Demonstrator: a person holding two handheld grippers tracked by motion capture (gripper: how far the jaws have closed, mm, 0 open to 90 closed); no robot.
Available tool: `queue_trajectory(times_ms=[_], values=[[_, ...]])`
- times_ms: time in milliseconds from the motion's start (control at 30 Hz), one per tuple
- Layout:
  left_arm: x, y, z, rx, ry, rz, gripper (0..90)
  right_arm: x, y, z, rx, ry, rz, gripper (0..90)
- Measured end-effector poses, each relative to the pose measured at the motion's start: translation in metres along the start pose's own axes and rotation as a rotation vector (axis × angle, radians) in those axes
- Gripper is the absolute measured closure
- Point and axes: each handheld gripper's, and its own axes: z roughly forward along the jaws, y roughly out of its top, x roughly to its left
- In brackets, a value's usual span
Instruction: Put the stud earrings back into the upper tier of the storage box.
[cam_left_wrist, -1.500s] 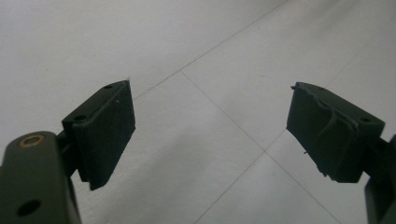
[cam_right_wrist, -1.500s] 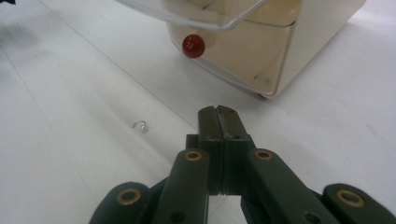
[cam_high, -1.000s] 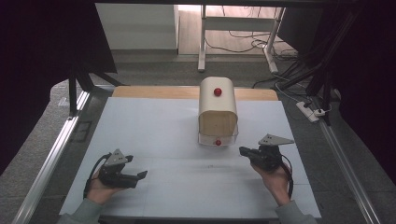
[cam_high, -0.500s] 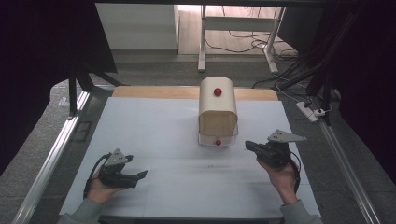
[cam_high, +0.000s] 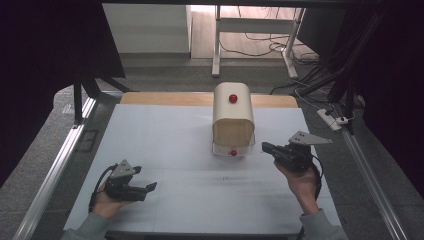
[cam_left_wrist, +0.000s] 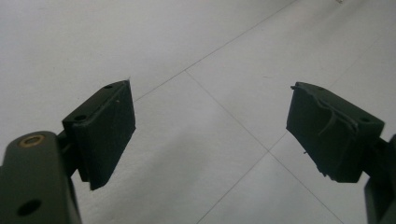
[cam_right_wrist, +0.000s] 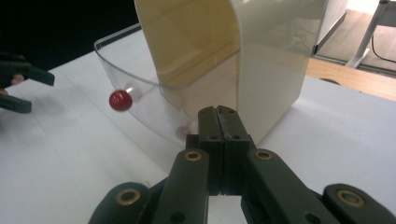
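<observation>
A cream, round-topped box (cam_high: 233, 117) stands at the table's middle back, with a red knob (cam_high: 233, 98) on top. Its clear curved front flap (cam_high: 233, 149) carries a second red knob (cam_high: 233, 152). My right gripper (cam_high: 266, 148) is shut and empty, just right of the flap and pointing left at it. In the right gripper view the shut jaws (cam_right_wrist: 219, 114) sit close in front of the clear flap (cam_right_wrist: 140, 105), whose red knob (cam_right_wrist: 120, 100) is to their left. My left gripper (cam_high: 148, 188) rests open near the front left. Its pads (cam_left_wrist: 105, 126) stand wide apart over bare table.
The white table top (cam_high: 175, 145) has a wooden strip (cam_high: 165, 98) along its back edge. Metal rails (cam_high: 55, 170) run down both sides. A power strip (cam_high: 334, 120) and cables lie on the floor at the back right. The left gripper (cam_right_wrist: 18, 88) is far off in the right gripper view.
My right gripper has drifted a little to the right and farther up the table, still shut. The left gripper has stayed almost still.
</observation>
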Motion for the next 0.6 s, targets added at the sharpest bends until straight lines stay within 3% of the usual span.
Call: queue_trajectory(times_ms=[400, 600], values=[[0.000, 0.000, 0.001, 0.004, -0.004, 0.000, 15.1, -0.001, 0.031, 0.003, -0.056, 0.003, -0.003, 88.6], [0.000, 0.000, 0.000, 0.002, -0.006, -0.003, 15.1, 0.010, 0.048, 0.021, -0.066, 0.044, -0.025, 88.6]])
